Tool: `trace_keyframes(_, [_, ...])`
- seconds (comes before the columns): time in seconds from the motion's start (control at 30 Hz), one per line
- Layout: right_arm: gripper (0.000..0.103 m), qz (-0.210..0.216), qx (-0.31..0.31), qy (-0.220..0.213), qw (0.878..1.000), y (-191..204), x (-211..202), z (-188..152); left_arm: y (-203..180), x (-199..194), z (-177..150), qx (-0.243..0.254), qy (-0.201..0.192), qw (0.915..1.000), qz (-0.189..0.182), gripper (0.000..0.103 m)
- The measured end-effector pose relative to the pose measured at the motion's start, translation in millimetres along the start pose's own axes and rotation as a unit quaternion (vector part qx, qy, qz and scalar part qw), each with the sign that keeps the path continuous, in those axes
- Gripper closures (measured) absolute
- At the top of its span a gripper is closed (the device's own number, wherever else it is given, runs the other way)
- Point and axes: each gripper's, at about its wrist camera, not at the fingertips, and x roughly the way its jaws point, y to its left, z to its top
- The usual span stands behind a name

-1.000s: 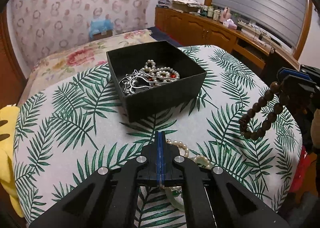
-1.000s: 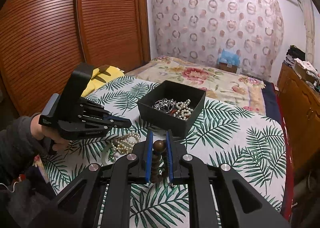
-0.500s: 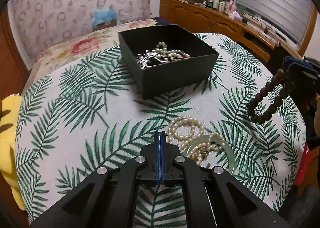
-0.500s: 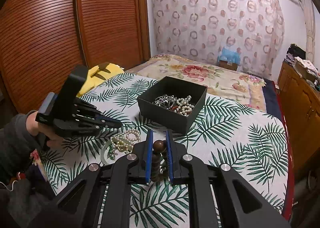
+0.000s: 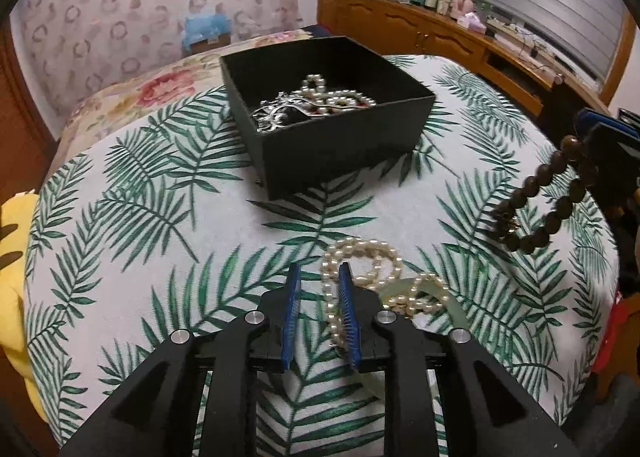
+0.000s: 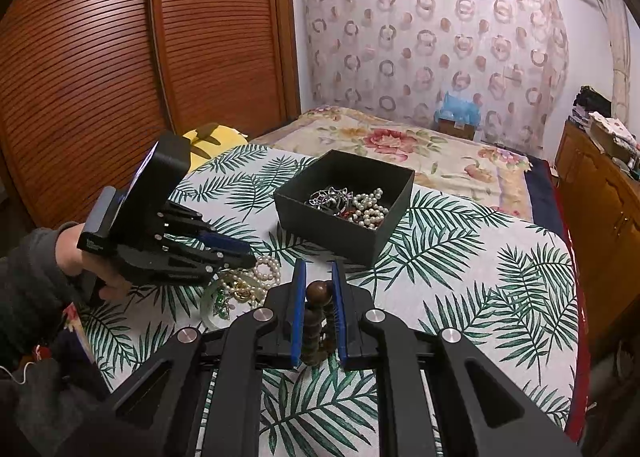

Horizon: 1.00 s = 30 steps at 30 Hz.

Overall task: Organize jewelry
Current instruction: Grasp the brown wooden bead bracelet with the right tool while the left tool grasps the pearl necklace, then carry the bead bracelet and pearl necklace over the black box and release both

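Your left gripper (image 5: 318,289) has changed since half a second ago: its blue fingers (image 5: 291,305), then pressed together, now stand apart, low in the frame, with a strand of the pearl necklace (image 5: 360,269) lying between them on the leaf-print surface (image 5: 140,217). Your right gripper (image 6: 318,293) is unchanged, its fingers clamped on the brown bead bracelet (image 5: 548,197), which hangs at the right edge of the left view. The black box (image 5: 344,145) sits upper centre, holding pearls and a silver piece (image 5: 280,111). The pale green bangle (image 5: 448,297) under the pearls is partly covered by your left gripper. In the right view, the bracelet's lower loop is hidden behind the gripper body.
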Motion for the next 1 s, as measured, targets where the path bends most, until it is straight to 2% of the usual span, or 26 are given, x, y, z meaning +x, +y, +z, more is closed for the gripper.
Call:
trace_keyframes(0.23, [0.088,0.001,0.0,0.002,1.0,-0.8,0.8,0.8,5.5,1.3,-3.1,-0.002,-0.002,1.0,-0.002,0.087])
trace_keyframes(0.37, [0.088,0.003,-0.001,0.001,1.0,1.0,0.4,0.8,-2.2,3.6,-3.5,0.016,-0.006,0.9997,0.016,0.087])
trace_keyframes(0.47, [0.088,0.003,-0.004,0.001,1.0,2.1,0.3,3.6,-0.9,4.0,-3.3,0.009,-0.009,0.9999,0.008,0.099])
trace_keyframes(0.6, [0.088,0.0,-0.007,-0.002,1.0,3.3,-0.4,7.7,-2.8,1.7,-3.8,0.01,-0.014,0.9998,0.012,0.099])
trace_keyframes(0.8, [0.088,-0.004,-0.009,-0.012,1.0,0.3,-5.3,17.3,-10.1,-22.3,1.2,0.009,-0.053,0.9985,0.014,0.099])
trace_keyframes(1.0, [0.088,-0.004,-0.014,-0.029,0.999,-4.7,-11.5,36.4,-17.7,-64.1,19.3,0.007,-0.111,0.9938,0.005,0.099])
